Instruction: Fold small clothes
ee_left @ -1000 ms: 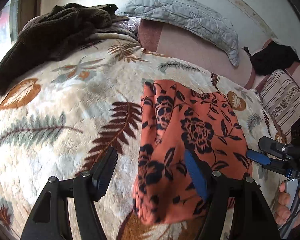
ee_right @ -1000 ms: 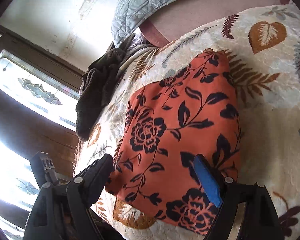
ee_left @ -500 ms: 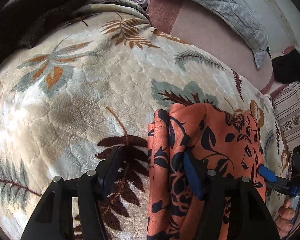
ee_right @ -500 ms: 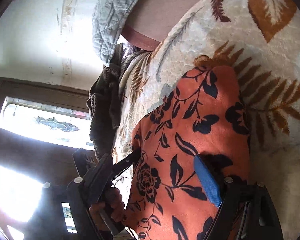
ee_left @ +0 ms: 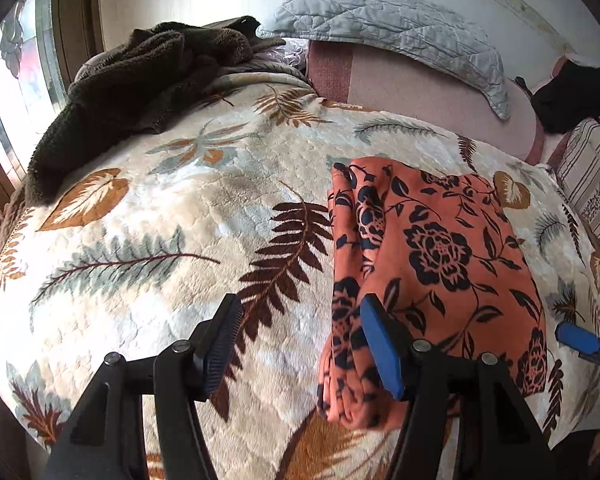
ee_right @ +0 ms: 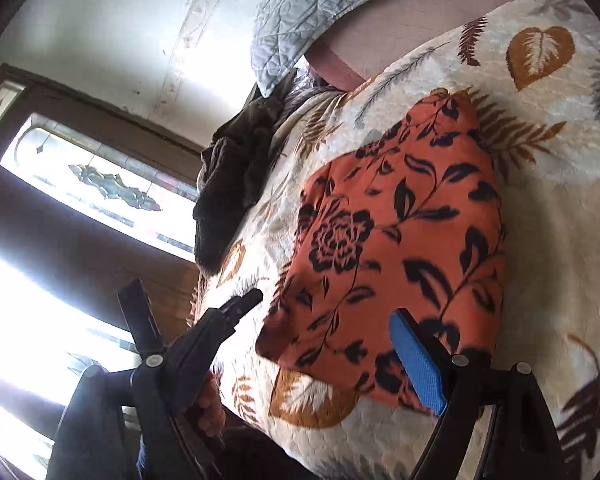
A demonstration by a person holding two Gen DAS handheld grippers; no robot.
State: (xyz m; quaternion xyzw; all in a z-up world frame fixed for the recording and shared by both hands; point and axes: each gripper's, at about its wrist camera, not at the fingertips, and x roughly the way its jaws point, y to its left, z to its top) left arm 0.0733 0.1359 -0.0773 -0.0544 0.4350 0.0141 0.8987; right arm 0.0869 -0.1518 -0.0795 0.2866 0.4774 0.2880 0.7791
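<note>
A bed covered by a cream plush blanket printed with brown, rust and grey leaves fills both views, with a window at the side. Nearest the cameras, the left gripper stands spread with nothing pinched: one pad hangs over bare blanket, the blue one over the near left edge of the orange cloth with black flowers; its jaws have just been closing a little, with only that loose edge near them. The right gripper is spread wide and empty above the cloth's near corner. The cloth lies folded into a rough rectangle in the middle of the bed, but its left side shows several bunched, uneven layers. Judging from that, a grasp there could catch only the top layer, so a lift would peel the fold open instead of carrying it. The plush nap may also drag at the underside and skew the edges. Farther back lie a dark brown fleecy garment and a grey quilted pillow, well apart from the cloth.
</note>
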